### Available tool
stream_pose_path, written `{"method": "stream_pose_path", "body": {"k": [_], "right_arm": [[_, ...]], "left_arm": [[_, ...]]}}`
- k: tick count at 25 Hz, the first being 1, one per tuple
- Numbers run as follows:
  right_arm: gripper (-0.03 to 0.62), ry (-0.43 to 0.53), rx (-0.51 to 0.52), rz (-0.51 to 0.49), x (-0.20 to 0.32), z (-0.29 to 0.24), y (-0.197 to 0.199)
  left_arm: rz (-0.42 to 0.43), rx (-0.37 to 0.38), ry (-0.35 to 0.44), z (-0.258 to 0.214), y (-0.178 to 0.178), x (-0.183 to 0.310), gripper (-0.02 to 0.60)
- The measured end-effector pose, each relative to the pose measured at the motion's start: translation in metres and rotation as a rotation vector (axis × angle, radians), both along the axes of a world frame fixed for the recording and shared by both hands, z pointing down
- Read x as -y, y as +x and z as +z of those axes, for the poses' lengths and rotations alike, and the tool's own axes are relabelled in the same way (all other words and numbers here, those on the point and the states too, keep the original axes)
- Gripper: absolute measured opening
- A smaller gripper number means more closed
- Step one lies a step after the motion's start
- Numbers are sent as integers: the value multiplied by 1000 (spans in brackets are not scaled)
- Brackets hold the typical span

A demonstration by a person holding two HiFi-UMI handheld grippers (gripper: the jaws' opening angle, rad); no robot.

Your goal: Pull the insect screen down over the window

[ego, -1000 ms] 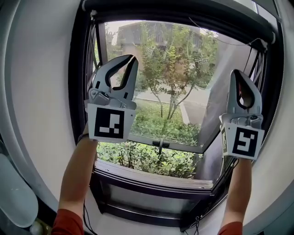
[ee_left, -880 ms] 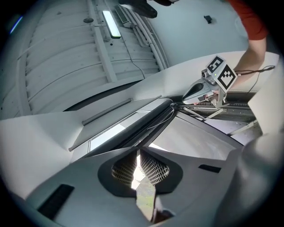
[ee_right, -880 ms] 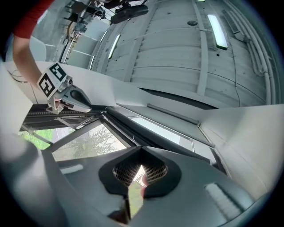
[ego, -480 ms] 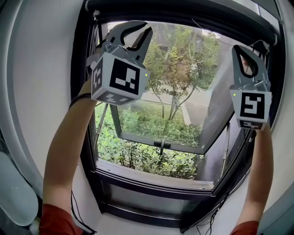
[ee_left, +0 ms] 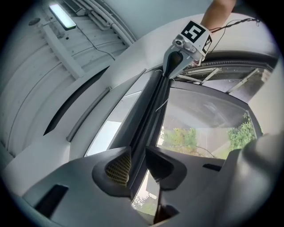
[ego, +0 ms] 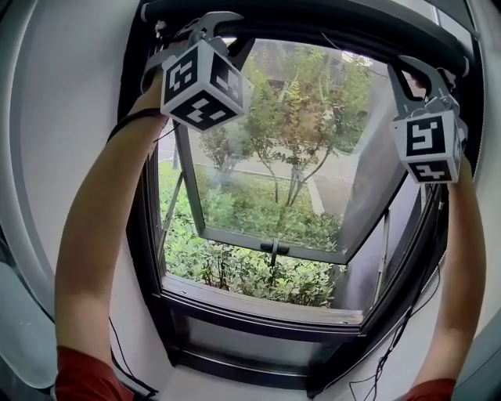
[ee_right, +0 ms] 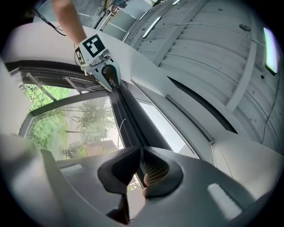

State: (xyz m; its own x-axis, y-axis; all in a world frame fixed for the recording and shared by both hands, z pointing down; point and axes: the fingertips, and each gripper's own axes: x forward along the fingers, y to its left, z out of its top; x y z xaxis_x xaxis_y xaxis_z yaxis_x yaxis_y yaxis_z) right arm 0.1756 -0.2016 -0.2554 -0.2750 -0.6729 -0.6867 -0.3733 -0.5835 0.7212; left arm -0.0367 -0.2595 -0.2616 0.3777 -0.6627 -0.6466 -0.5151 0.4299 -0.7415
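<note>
Head view, left to right: the left gripper is raised at the upper left corner of the window, its marker cube facing the camera. The dark screen bar spans the top of the frame. Below it the open sash tilts outward before trees. The right gripper is raised at the upper right corner. Both sets of jaw tips meet the bar's lower edge, but this view does not show their spacing.

Left gripper view: the left gripper has its jaws moderately apart, having just been opening. The screen bar runs straight into the gap between them, and the pads do not press on it. At the bar's far end sits the right gripper. A ceiling lamp, unseen from the head, shows at upper left.

Right gripper view: the left gripper sits at the bar's far end. The screen bar leads down to the right gripper, whose jaws stand only a narrow slit apart, having just begun opening. Whether the bar enters that slit cannot be told. The lamp appears at the right edge.
</note>
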Motion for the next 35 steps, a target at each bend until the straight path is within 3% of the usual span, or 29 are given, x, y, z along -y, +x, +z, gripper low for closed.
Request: {"method": "stream_pose_path", "body": {"k": [8,20,25,29,35], "right_arm": [[61,-126,-53,181,31,-13,15],[79,-236,-113,390,39,-31,30],[78,-293,-126,412,45,-27,33],[74,-272,-143,405,43,-31,28],[69,-300,-158,412,45,-34,29]], "left_arm": [[-172,89,-59,-13,-10,27,112],[-303,165,-150,-15,-29,54,121],[-306,174,-192,-20,-32,56,121],[-315,172,-225,-27,-37,58,121],[-390,257,-248,-31,-33,60,87]]}}
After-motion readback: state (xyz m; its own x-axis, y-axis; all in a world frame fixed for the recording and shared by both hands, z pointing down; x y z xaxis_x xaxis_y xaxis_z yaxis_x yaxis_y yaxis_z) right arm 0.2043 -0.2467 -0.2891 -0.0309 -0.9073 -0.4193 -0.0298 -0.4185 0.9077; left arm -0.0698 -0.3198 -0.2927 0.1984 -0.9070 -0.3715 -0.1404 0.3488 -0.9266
